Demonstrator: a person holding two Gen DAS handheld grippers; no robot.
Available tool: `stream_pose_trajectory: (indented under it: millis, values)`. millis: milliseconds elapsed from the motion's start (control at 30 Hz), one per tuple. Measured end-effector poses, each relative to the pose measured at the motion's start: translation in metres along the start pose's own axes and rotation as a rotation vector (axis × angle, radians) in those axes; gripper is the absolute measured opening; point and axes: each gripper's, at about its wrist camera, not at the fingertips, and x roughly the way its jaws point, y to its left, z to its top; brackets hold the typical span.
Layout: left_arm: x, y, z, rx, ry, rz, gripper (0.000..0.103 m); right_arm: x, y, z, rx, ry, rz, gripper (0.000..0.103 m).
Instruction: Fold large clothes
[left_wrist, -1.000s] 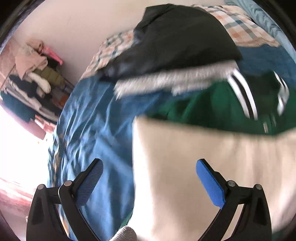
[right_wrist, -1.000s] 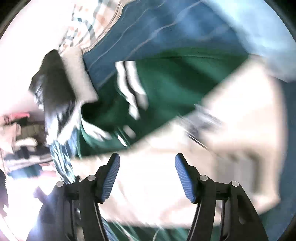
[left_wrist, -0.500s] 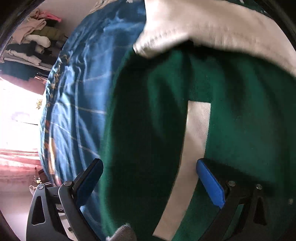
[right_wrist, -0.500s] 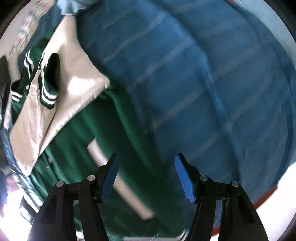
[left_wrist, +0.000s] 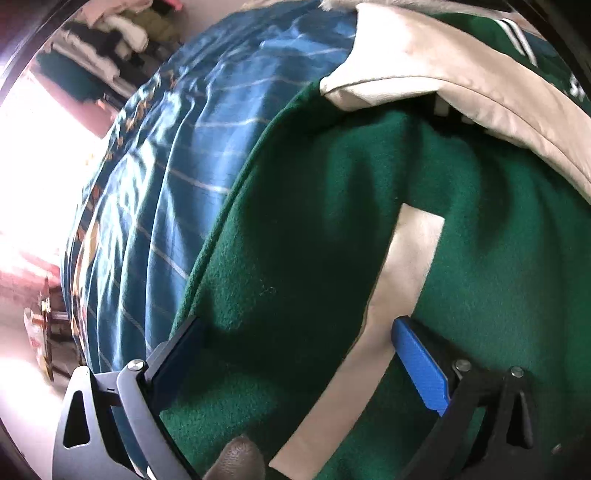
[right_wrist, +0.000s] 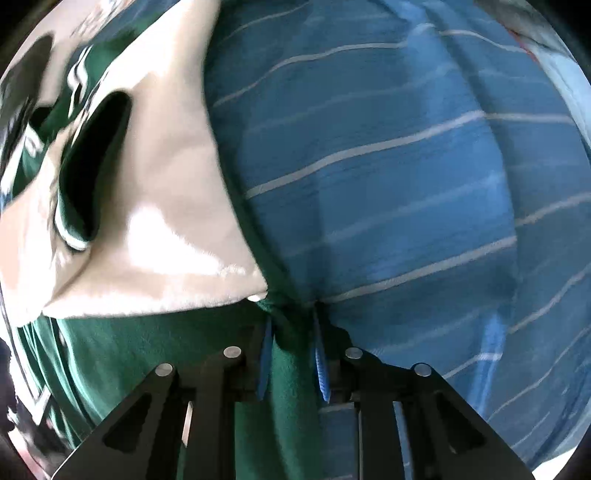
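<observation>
A green varsity jacket (left_wrist: 314, 258) with cream sleeves (left_wrist: 461, 85) and a cream pocket strip (left_wrist: 402, 280) lies on a blue striped bedspread (left_wrist: 155, 192). My left gripper (left_wrist: 295, 354) is open, low over the jacket's green body near its left edge. In the right wrist view the jacket (right_wrist: 122, 354) lies at the left with a cream sleeve (right_wrist: 155, 192) folded across it. My right gripper (right_wrist: 291, 350) is shut on the jacket's green edge where it meets the bedspread (right_wrist: 388, 166).
A rack of hung clothes (left_wrist: 110, 48) stands at the far left beyond the bed. A bright window area (left_wrist: 33, 155) glares at the left. A pale blue cloth (right_wrist: 554, 66) lies at the bed's far right.
Both grippers dropped from above the jacket down to its lower body. My right gripper went from open to shut on the green edge. The left gripper stayed open.
</observation>
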Motion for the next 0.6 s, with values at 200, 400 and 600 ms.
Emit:
stream_pose_trajectory:
  millis: [200, 400, 600]
  values:
    - [-0.003, -0.009, -0.009, -0.018, -0.041, 0.067, 0.103, -0.009, -0.030, -0.045, 0.061, 0.222, 0.186, 0.050]
    - [-0.003, -0.007, -0.013, -0.028, -0.067, 0.059, 0.103, 0.024, -0.044, -0.123, 0.051, 0.344, 0.142, 0.008]
    - [-0.002, 0.002, -0.008, -0.017, -0.003, -0.005, 0.103, 0.009, -0.033, -0.131, 0.021, 0.338, 0.072, 0.018]
